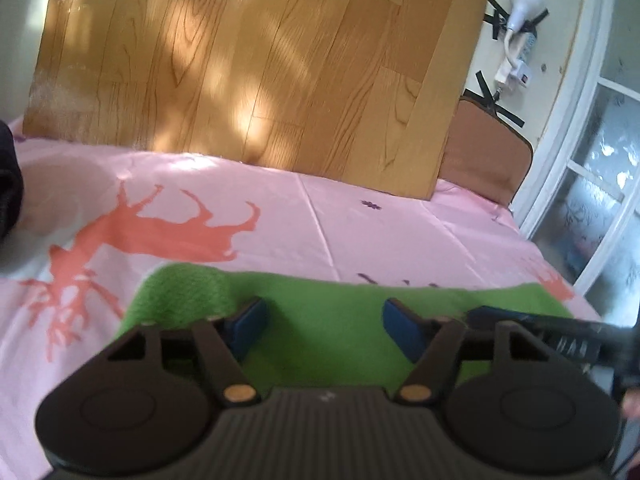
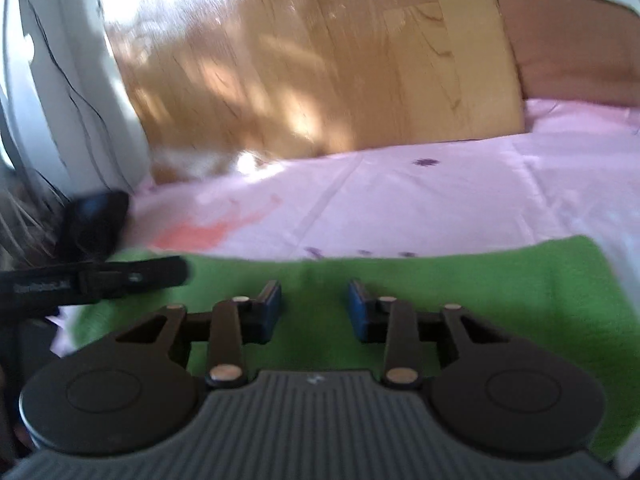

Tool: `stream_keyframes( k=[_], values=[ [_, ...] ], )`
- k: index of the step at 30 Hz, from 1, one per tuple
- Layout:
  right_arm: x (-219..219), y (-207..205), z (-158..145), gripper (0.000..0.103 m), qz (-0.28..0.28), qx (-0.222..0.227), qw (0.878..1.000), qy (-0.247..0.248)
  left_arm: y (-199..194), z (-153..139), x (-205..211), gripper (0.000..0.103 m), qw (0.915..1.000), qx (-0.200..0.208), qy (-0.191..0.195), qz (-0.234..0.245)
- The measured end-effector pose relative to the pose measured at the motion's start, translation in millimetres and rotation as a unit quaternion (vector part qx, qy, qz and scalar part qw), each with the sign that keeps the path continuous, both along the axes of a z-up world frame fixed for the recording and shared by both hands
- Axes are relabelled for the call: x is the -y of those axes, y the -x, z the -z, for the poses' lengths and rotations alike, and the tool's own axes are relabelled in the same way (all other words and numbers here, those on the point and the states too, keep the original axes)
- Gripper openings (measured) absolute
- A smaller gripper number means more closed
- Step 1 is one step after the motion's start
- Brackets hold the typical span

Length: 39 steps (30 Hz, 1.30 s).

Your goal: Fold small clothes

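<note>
Left tongs (image 1: pixel 324 320) hang over a green cloth (image 1: pixel 332 344), jaws wide apart, the 2 blue pads (image 1: pixel 250 326) clear of the fabric with nothing between them. Right tongs (image 2: pixel 314 306) sit over the same cloth (image 2: pixel 480 300) with a narrower gap; their pads (image 2: pixel 270 308) also show only cloth behind them and grip nothing. No earlier view is given, so only the gaps can be told.

Each pair shows in the other's camera: the right tongs (image 1: pixel 560 332) enter from the right edge of the left view, just beside the left pair, and the left tongs (image 2: pixel 100 278) reach in from the left edge of the right view, over the cloth's left end.

The cloth lies flat as a wide band on a pink sheet (image 1: pixel 360 220), its far edge running across both views. An orange deer print (image 1: pixel 160 232) marks the sheet left of the cloth. Behind stands a wood-grain board (image 1: pixel 248 64), leaning upright at the sheet's far edge, with a brown cushion (image 1: pixel 488 152) beside it on the right. A white lamp (image 1: pixel 524 4) is taped to the wall above.
</note>
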State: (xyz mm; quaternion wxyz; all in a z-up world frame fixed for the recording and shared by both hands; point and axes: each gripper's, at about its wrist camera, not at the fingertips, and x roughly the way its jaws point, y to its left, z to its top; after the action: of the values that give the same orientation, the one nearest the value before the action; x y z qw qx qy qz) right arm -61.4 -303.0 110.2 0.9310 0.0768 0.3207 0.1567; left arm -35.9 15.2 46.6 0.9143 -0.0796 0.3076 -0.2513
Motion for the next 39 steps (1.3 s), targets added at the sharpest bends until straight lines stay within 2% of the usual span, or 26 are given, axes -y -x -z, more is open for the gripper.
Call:
stream_keyframes(
  k=[1, 3, 5, 7, 9, 14, 18, 25, 30, 39],
  values=[
    [13.5, 2.5, 1.5, 0.0, 0.018, -0.006, 1.0, -0.007, 1.4, 0.9, -2.5, 0.064, 1.0, 0.004, -0.001, 0.003],
    [46.9, 11.0, 5.7, 0.0, 0.05, -0.017, 0.997, -0.052, 6.3, 4.4, -3.2, 0.064, 0.9998, 0.019, -0.006, 0.008],
    [74.1, 20.9, 10.8, 0.0, 0.067, -0.023, 0.991, -0.11, 13.8, 5.6, 4.6, 0.065, 0.9987, 0.04, -0.032, 0.006],
    [83.8, 32.7, 14.6, 0.0, 0.07, -0.012, 0.988, -0.136, 17.4, 4.8, 13.5, 0.068, 0.9971, 0.05, -0.057, 0.006],
    [87.1, 41.2, 19.4, 0.0, 0.064, 0.002, 0.987, -0.148, 19.0, 4.2, 15.3, 0.072, 0.9966, 0.053, -0.062, 0.009],
    [84.7, 41.3, 18.4, 0.001, 0.059, 0.002, 0.987, -0.15, 19.1, 4.3, 10.2, 0.073, 0.9977, 0.05, -0.045, 0.009],
    [86.9, 34.4, 18.2, 0.001, 0.057, -0.001, 0.985, -0.164, 20.2, 4.4, 13.0, 0.082, 0.9972, 0.053, -0.049, 0.019],
    [84.6, 35.2, 17.2, 0.005, 0.053, 0.004, 0.985, -0.164, 20.5, 3.7, 12.1, 0.084, 0.9974, 0.052, -0.045, 0.023],
    [86.2, 34.8, 18.0, 0.005, 0.052, 0.003, 0.984, -0.168, 20.3, 4.2, 10.8, 0.093, 0.9979, 0.047, -0.031, 0.033],
    [85.3, 35.4, 18.0, 0.005, 0.053, 0.005, 0.985, -0.166, 19.2, 4.2, 10.2, 0.098, 0.9979, 0.04, -0.026, 0.045]
  ],
)
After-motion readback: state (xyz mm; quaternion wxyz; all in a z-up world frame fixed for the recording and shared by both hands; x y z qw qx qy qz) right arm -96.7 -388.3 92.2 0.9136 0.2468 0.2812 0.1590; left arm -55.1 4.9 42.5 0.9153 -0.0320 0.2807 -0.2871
